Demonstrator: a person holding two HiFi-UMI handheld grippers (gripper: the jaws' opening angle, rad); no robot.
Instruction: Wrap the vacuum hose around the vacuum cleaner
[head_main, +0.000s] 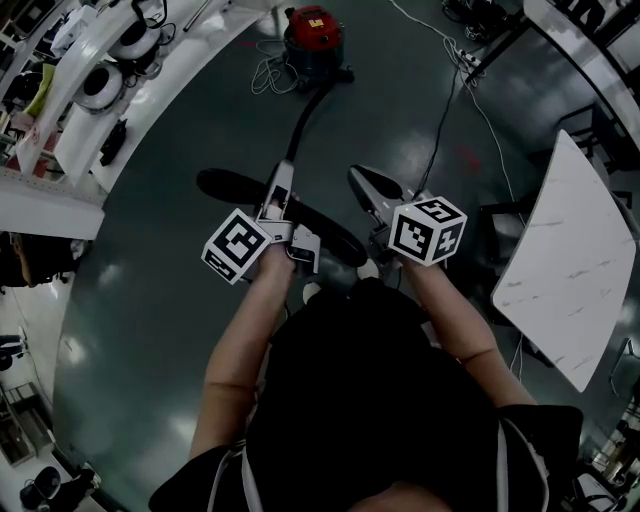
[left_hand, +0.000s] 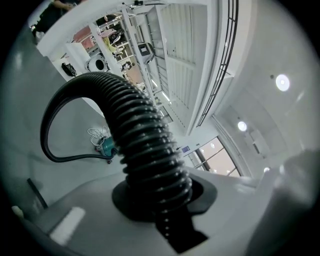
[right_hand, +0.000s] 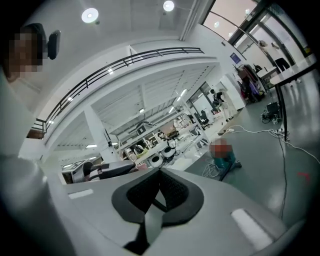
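The red vacuum cleaner stands on the dark floor at the far end. Its black hose runs from it toward me, and a thicker stretch lies across in front of my hands. My left gripper is shut on the hose. In the left gripper view the ribbed hose rises from between the jaws of the left gripper and arches over and down to the vacuum cleaner. My right gripper is beside it, shut, with nothing between its jaws. In the right gripper view the right gripper points level toward the vacuum cleaner.
A white table stands to my right. White benches with appliances line the left side. Cables trail across the floor at the right, and a white cord lies coiled beside the vacuum cleaner.
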